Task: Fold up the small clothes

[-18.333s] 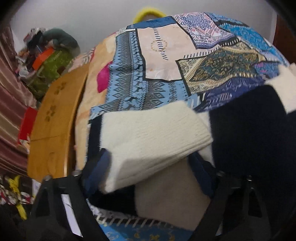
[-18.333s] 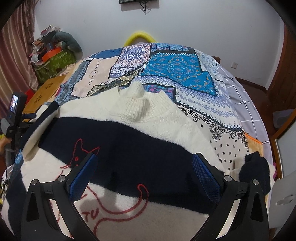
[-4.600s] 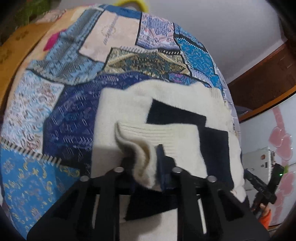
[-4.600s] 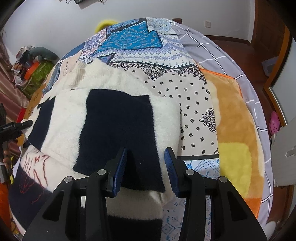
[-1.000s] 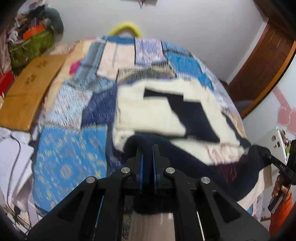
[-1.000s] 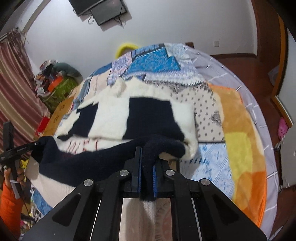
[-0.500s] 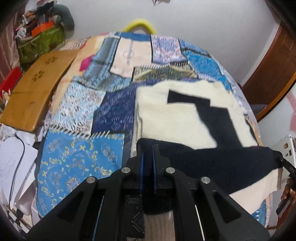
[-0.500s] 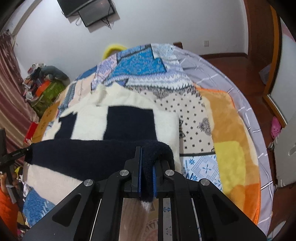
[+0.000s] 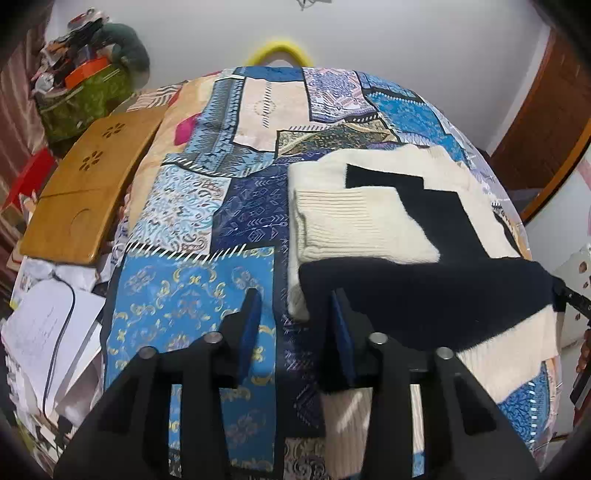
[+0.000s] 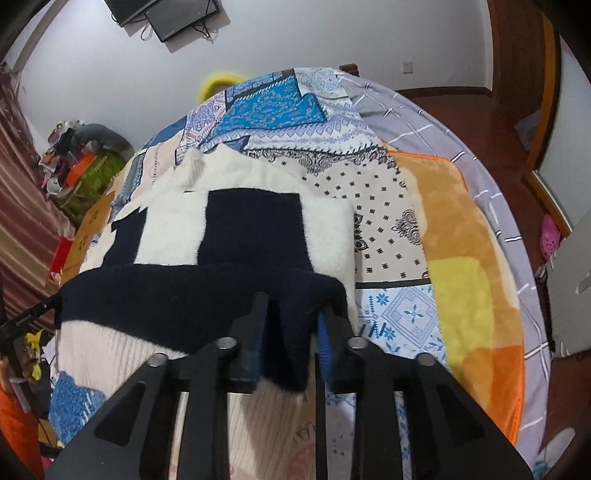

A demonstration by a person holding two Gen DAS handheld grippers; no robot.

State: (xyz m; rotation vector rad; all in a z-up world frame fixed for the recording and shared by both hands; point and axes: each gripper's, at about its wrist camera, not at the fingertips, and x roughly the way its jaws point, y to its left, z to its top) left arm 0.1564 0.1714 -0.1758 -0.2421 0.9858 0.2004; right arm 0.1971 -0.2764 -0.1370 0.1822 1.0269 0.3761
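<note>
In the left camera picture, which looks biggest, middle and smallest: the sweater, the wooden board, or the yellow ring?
1. sweater
2. wooden board
3. yellow ring

The ring lies farthest away, so its true size is unsure.

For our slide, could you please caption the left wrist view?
Open left claw beside the sweater folded on the patchwork quilt.

Ahead of me: bed w/ patchwork quilt [image 9: 199,288], white wall [image 10: 295,40], wall-mounted TV [image 10: 162,14], wood floor [image 10: 491,110], striped curtain [image 10: 22,206].

Half a second back, both clamped on the sweater's [image 9: 424,295] navy hem; now left tool [image 9: 295,332] parted and clear of the cloth, right tool [image 10: 291,332] parted with the fold loose between.
</note>
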